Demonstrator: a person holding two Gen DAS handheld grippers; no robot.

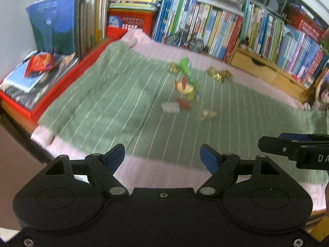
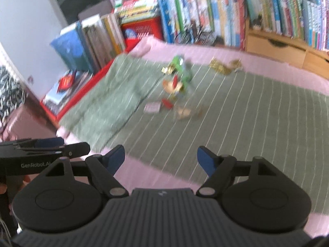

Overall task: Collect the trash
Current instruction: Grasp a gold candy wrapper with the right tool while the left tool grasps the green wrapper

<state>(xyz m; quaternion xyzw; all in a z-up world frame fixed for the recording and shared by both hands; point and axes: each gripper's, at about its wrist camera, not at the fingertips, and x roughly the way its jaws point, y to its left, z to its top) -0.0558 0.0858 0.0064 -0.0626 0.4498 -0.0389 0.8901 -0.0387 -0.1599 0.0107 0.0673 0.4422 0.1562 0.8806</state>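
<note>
on the green cloth [image 1: 98, 103]: wrappers [image 1: 186, 86], scattered near its far edge, blurred
left gripper [image 1: 162, 158]: jaws apart, empty, over near edge
right gripper [image 2: 161, 158]: jaws apart, empty, beside it

Wrappers [image 1: 186, 86] lie on the cloth [image 1: 102, 103], books [image 1: 216, 28] behind.

Both wrist cameras are hovering side by side, tilting down across the green striped cloth [image 1: 107, 94] toward the bookshelf [image 1: 216, 26], sharing the scattered wrappers [image 2: 174, 86], each catching its neighbour at the frame edge.
</note>
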